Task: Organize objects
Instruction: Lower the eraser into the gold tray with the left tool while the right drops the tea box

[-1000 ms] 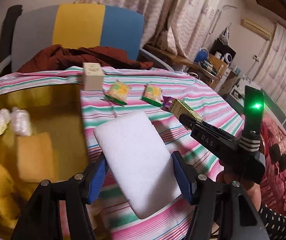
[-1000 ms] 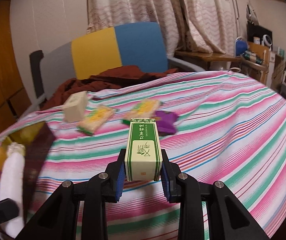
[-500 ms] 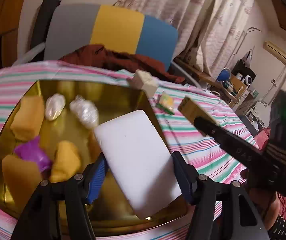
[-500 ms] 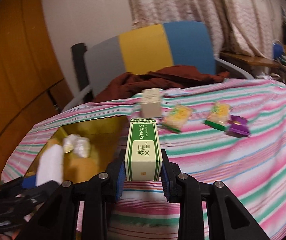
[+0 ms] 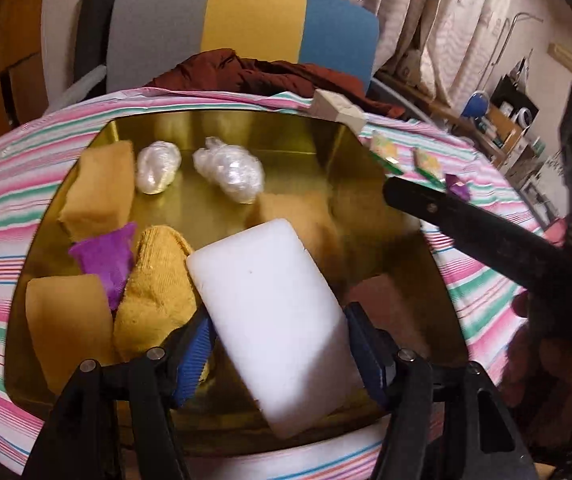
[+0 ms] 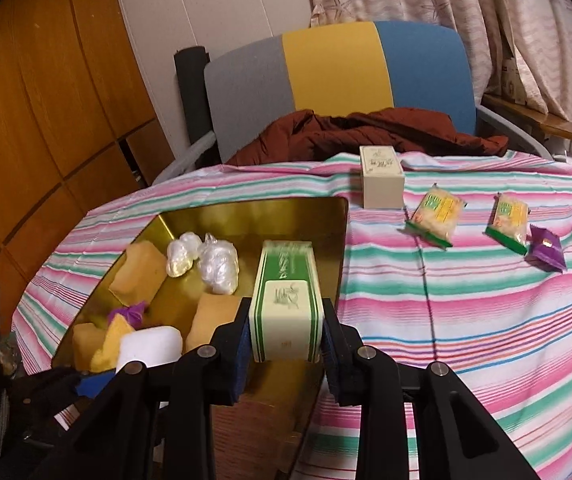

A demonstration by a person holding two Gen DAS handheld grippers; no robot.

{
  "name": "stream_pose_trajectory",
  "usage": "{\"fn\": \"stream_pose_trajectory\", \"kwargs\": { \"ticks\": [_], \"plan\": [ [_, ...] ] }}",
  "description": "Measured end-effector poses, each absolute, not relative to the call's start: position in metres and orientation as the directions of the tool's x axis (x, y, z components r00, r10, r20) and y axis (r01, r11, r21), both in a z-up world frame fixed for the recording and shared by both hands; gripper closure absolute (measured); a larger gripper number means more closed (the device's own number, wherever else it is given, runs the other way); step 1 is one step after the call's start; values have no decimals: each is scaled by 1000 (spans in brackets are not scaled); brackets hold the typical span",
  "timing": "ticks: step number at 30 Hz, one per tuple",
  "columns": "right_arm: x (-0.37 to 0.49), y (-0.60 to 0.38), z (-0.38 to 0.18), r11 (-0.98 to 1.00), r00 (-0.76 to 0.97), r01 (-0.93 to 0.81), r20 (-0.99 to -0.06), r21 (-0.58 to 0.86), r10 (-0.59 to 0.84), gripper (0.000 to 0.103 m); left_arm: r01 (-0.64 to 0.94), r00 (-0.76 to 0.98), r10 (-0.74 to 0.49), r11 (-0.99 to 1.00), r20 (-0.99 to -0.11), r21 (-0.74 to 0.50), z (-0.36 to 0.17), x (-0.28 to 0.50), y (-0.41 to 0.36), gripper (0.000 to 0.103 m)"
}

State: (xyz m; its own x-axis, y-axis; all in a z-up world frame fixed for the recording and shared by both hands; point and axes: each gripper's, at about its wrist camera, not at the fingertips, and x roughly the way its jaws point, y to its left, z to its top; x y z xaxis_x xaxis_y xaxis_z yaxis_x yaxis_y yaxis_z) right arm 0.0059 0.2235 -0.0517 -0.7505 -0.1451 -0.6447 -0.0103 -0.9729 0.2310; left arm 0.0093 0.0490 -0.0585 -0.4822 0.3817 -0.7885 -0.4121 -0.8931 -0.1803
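Two grippers hang over the gold tray (image 6: 338,216). Left gripper (image 5: 281,344) pinches a white block (image 5: 269,300) above the tray's near end, beside a yellow cloth (image 5: 157,284). Right gripper (image 6: 286,340) pinches a green box (image 6: 286,308) over the tray. Snack packs (image 6: 438,216) lie on the striped table (image 6: 466,300).
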Motion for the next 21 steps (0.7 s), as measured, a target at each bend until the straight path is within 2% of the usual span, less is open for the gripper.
{"fn": "stream_pose_trajectory", "kwargs": {
  "ticks": [1,3,8,13,16,19,21],
  "plan": [
    [7,224,-53,-973,-749,-17,-647,232,-142,50,-410,-469,359,-898,-807,-161,-63,5,50,35],
    [12,226,-52,-966,-760,-24,-633,259,-150,40,-399,-452,339,-904,-825,-153,-68,3,49,34],
    [24,232,-45,-964,-784,-30,-604,264,-141,40,-407,-463,459,-870,-758,-278,-53,19,43,29],
    [33,247,-42,-948,-801,-66,-583,311,-135,37,-381,-517,435,-888,-737,-257,-45,28,37,29],
    [35,254,-42,-940,-804,-87,-580,328,-128,35,-372,-485,426,-891,-764,-260,-48,20,38,29],
    [36,259,-44,-936,-804,-96,-581,340,-128,35,-357,-502,390,-906,-772,-226,-48,20,37,24],
    [39,261,-45,-932,-805,-99,-579,348,-130,35,-350,-514,411,-902,-753,-254,-44,22,33,20]
  ]
}}
